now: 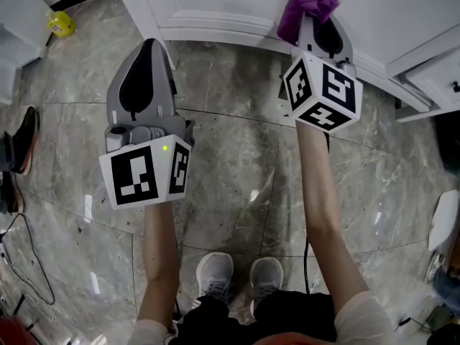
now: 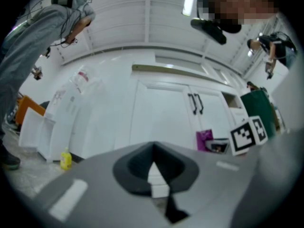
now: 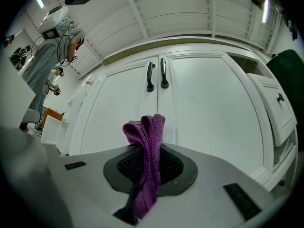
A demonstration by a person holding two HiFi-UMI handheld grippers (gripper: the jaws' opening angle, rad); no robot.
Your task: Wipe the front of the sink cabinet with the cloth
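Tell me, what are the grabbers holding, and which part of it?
The right gripper is shut on the purple cloth, pinching it around its bunched-up middle; the top end pokes out free. The left gripper is shut and holds nothing.

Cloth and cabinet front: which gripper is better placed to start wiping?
Right. The right gripper is shut on the purple cloth, close to the cabinet doors; the left gripper is shut on nothing and sits farther back.
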